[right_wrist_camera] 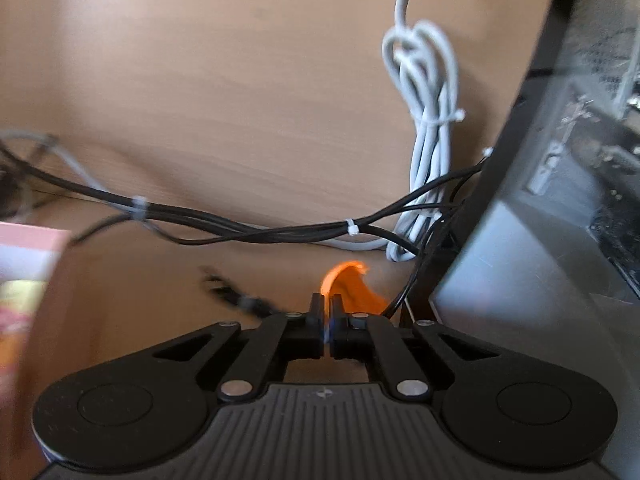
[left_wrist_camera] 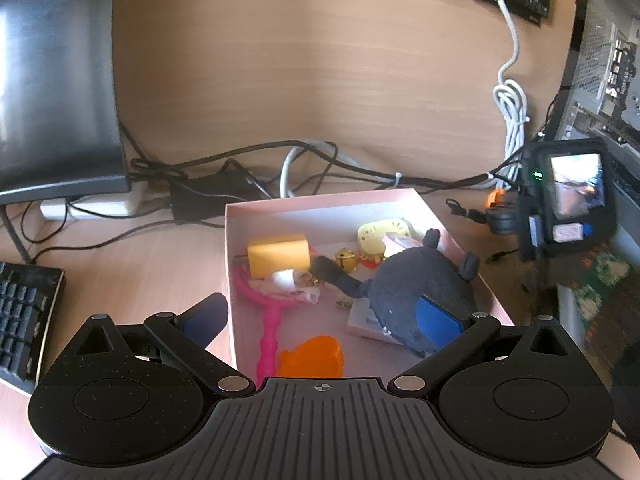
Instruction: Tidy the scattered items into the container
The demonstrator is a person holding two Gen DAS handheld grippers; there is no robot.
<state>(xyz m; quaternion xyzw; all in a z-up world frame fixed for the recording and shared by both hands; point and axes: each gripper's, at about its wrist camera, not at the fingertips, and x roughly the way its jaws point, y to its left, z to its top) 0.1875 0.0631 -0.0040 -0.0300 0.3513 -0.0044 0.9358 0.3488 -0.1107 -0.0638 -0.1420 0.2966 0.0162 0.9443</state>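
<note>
A pink box (left_wrist_camera: 320,205) sits on the desk and holds a grey plush toy (left_wrist_camera: 420,284), a yellow block (left_wrist_camera: 278,258), a pink wand (left_wrist_camera: 269,332), an orange piece (left_wrist_camera: 312,356), a pale yellow item (left_wrist_camera: 380,234) and a gold bell (left_wrist_camera: 346,258). My left gripper (left_wrist_camera: 320,320) hangs open over the box's near side. Its left finger is outside the wall and its right pad (left_wrist_camera: 438,322) is against the plush. The right gripper (right_wrist_camera: 328,312) is shut on a thin orange plastic piece (right_wrist_camera: 348,284) low over the desk, right of the box (right_wrist_camera: 32,240). Its body (left_wrist_camera: 568,200) shows in the left wrist view.
Black cables (right_wrist_camera: 248,232) and a bundled white cable (right_wrist_camera: 428,128) run along the wooden back panel. A small black strap (right_wrist_camera: 236,298) lies on the desk. A computer case (right_wrist_camera: 560,200) stands at the right, with a monitor (left_wrist_camera: 56,80) and keyboard (left_wrist_camera: 24,312) at the left.
</note>
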